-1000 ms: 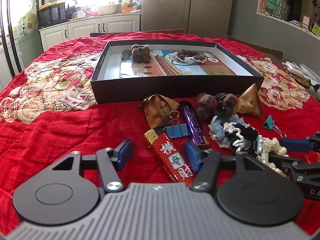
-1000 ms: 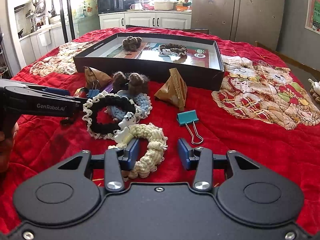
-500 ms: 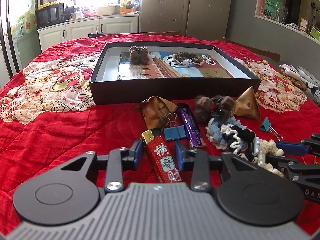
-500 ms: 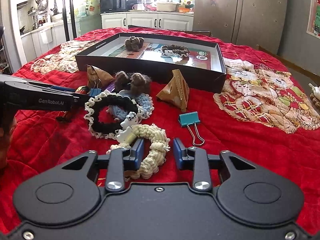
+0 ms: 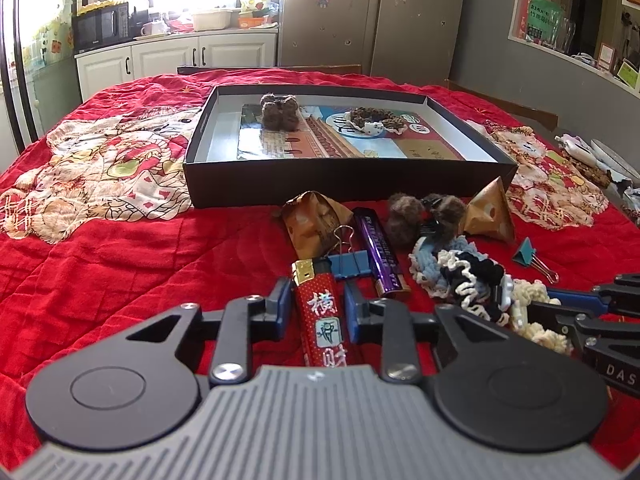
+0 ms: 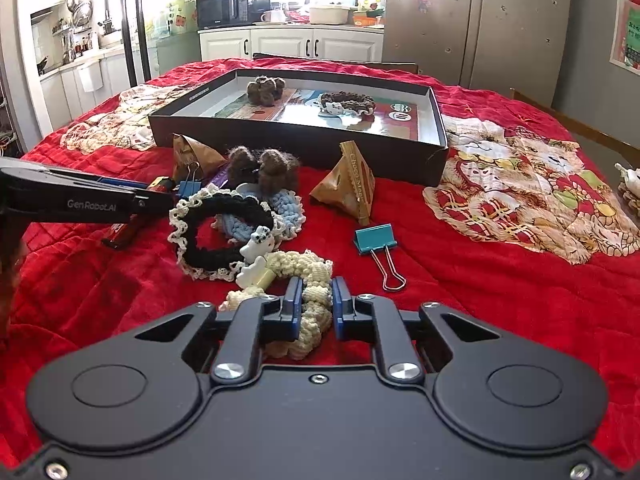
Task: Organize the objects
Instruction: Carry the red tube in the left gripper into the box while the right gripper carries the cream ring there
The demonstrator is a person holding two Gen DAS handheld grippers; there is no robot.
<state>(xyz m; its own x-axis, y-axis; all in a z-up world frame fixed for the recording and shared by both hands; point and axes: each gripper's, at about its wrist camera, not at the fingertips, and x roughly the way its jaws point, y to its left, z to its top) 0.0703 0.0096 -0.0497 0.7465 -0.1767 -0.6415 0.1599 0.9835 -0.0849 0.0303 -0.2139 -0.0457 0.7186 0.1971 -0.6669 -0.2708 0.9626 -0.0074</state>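
Observation:
My left gripper (image 5: 315, 305) is shut on a red lighter (image 5: 320, 312) that lies on the red cloth. My right gripper (image 6: 314, 305) is shut on a cream crochet scrunchie (image 6: 304, 280). A black-and-white scrunchie (image 6: 218, 236) and a blue one (image 6: 280, 208) lie just beyond it. A black box (image 5: 344, 182) stands farther back with a brown pom-pom clip (image 5: 280, 114) and a brown scrunchie (image 5: 374, 118) inside. A purple lighter (image 5: 380, 256), a blue binder clip (image 5: 350, 262) and another brown pom-pom clip (image 5: 424, 216) lie in front of the box.
Two brown triangular snack packets (image 5: 316, 224) (image 6: 352, 186) and a teal binder clip (image 6: 376, 240) lie on the cloth. The left gripper's body (image 6: 72, 204) reaches in from the left in the right wrist view. Kitchen cabinets and a fridge stand behind the table.
Both grippers have closed: the left around the red lighter, the right around the cream scrunchie. Both have moved slightly forward.

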